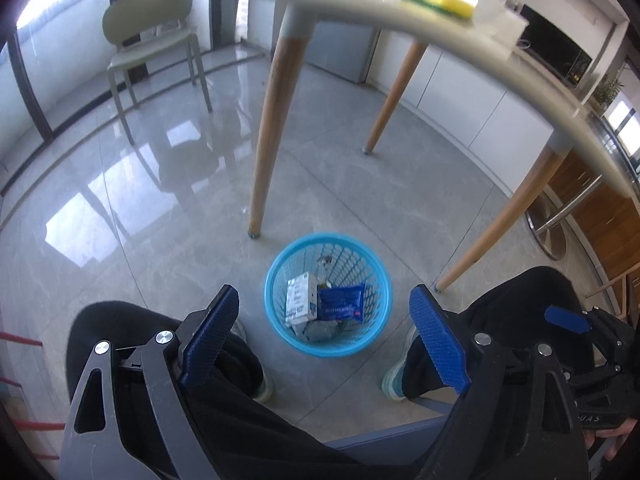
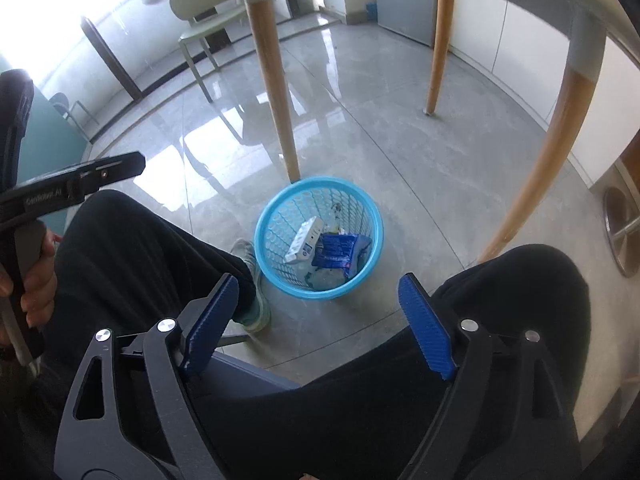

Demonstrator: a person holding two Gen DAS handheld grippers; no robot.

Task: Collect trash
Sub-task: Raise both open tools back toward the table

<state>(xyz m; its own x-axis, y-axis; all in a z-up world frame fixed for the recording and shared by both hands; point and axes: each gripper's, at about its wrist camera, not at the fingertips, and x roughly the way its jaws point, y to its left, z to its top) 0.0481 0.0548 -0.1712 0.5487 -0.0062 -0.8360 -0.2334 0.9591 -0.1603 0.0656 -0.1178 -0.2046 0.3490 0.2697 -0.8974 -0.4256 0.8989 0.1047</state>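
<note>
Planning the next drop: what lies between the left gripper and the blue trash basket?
Nothing but bare floor, per the left wrist view: left gripper open above the blue trash basket.

Straight down to the blue basket (image 1: 328, 294) the way is clear. The person's knees (image 1: 132, 344) flank it at 9 and 3 o'clock. Table legs (image 1: 272, 120) and tabletop (image 1: 460, 36) block 12 o'clock.

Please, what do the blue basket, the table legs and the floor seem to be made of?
Blue basket: probably plastic, as its thin wall is a moulded lattice of holes in one even colour.
Table legs: likely light wood with a matte finish, each capped by a grey sleeve at the top.
Floor: polished grey tile or stone, as it mirrors the windows and shows thin joint lines.
</note>
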